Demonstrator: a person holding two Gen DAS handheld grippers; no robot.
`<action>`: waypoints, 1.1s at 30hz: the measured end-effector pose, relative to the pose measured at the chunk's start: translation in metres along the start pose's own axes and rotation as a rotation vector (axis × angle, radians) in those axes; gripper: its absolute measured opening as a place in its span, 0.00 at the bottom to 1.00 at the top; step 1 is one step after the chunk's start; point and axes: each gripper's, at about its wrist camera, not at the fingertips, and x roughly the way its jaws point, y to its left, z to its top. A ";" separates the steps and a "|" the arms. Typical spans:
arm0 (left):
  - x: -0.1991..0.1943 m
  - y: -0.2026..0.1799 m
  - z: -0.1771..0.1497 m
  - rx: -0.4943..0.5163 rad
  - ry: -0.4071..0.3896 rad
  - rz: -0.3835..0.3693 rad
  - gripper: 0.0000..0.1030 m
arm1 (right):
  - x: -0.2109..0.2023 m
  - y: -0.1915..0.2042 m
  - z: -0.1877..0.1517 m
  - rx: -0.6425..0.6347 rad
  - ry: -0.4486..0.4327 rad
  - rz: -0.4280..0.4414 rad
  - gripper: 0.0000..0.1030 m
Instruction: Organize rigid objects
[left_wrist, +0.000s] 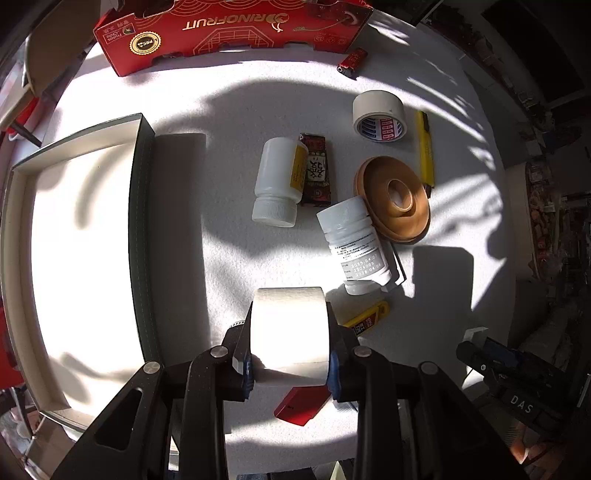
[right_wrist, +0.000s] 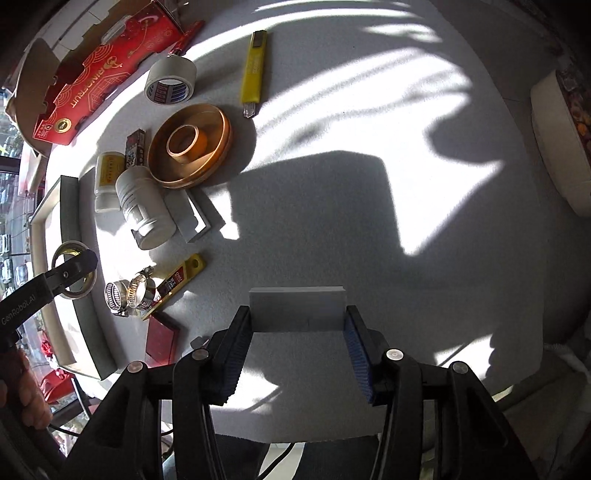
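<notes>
Left gripper (left_wrist: 290, 345): jaws clamped on a white tape roll (left_wrist: 291, 332), pads pressed to both flat sides, roll clear of the table (left_wrist: 229, 96). Right gripper (right_wrist: 298, 325): jaws closed on a flat grey block (right_wrist: 298, 308), pads bearing on its two ends.

Left wrist view, outward from the jaws: a red flat box (left_wrist: 301, 404) lies directly beneath. At 1 o'clock, a yellow blade case (left_wrist: 367, 319), then a white bottle (left_wrist: 354, 245) lying on its side against a copper-coloured dish (left_wrist: 393, 199). At 12 o'clock, a second white bottle (left_wrist: 279, 181) lies beside a dark patterned packet (left_wrist: 317, 173). Further out at 1 o'clock sit a masking tape roll (left_wrist: 380, 116) and a yellow utility knife (left_wrist: 424, 147). At 9 o'clock stands an open tray (left_wrist: 142, 236), interior white. A red carton (left_wrist: 236, 33) stands at 12 o'clock on the far edge.

Right wrist view: metal hose clamps (right_wrist: 127, 293) lie at 9 o'clock.
</notes>
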 end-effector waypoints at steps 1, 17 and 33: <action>-0.020 0.003 0.015 0.016 0.001 0.008 0.31 | -0.004 0.002 -0.002 -0.001 -0.002 0.007 0.50; -0.119 0.036 0.053 0.013 -0.164 0.061 0.31 | -0.057 0.006 0.041 -0.159 -0.104 -0.025 0.50; -0.140 0.146 0.023 -0.256 -0.254 0.169 0.31 | -0.064 0.179 0.040 -0.574 -0.155 0.052 0.50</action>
